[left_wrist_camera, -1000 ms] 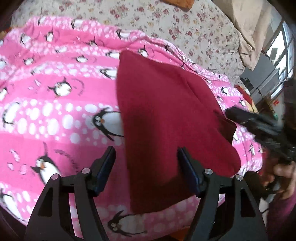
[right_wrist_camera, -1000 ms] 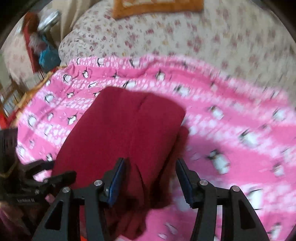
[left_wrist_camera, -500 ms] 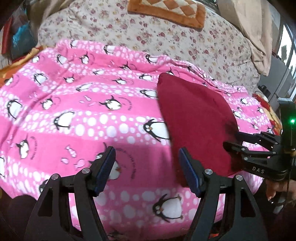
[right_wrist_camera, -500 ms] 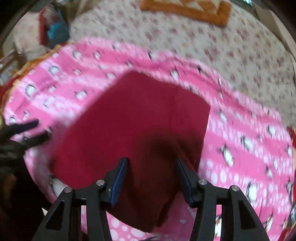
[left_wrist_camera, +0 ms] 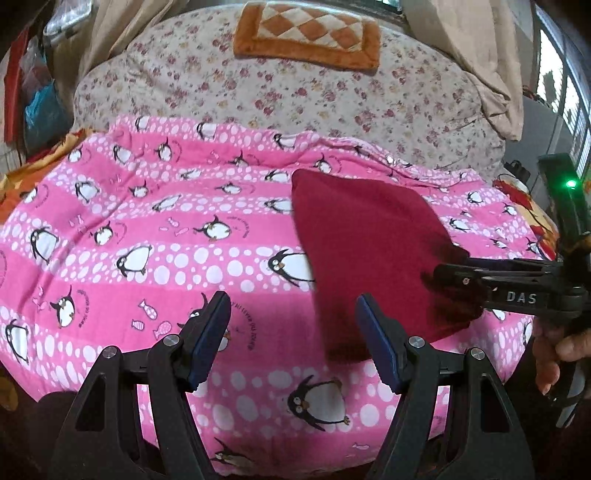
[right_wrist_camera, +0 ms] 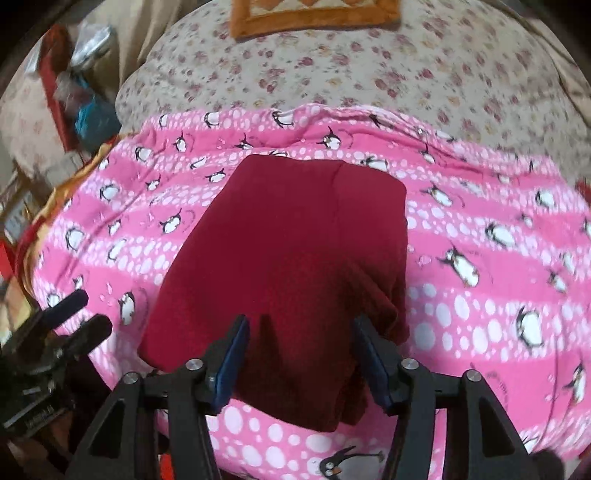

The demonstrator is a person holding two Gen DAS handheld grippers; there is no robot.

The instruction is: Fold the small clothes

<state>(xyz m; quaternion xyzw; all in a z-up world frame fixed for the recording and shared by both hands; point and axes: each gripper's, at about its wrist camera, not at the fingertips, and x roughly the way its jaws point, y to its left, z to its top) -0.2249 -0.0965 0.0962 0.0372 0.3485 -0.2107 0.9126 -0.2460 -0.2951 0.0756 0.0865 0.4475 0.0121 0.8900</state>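
A dark red folded garment [left_wrist_camera: 369, 251] lies flat on a pink penguin-print blanket [left_wrist_camera: 147, 258]. In the right wrist view the garment [right_wrist_camera: 288, 266] fills the middle, roughly rectangular, with a loose fold at its near right corner. My left gripper [left_wrist_camera: 291, 332] is open and empty, above the blanket to the left of the garment. My right gripper [right_wrist_camera: 301, 354] is open, its fingers over the garment's near edge, gripping nothing. The right gripper also shows in the left wrist view [left_wrist_camera: 461, 280] at the garment's right edge.
The blanket covers a floral bedspread [left_wrist_camera: 295, 96]. An orange checked mat [left_wrist_camera: 310, 33] lies at the back. Beige cloth [left_wrist_camera: 480, 55] hangs at the far right. Cluttered shelves and bags [right_wrist_camera: 74, 110] stand at the left. The left gripper shows at the lower left of the right wrist view [right_wrist_camera: 66, 317].
Both grippers have pulled back and up from the garment. The left gripper has shifted left off it, so more of the bed shows. The garment lies flat, let go.
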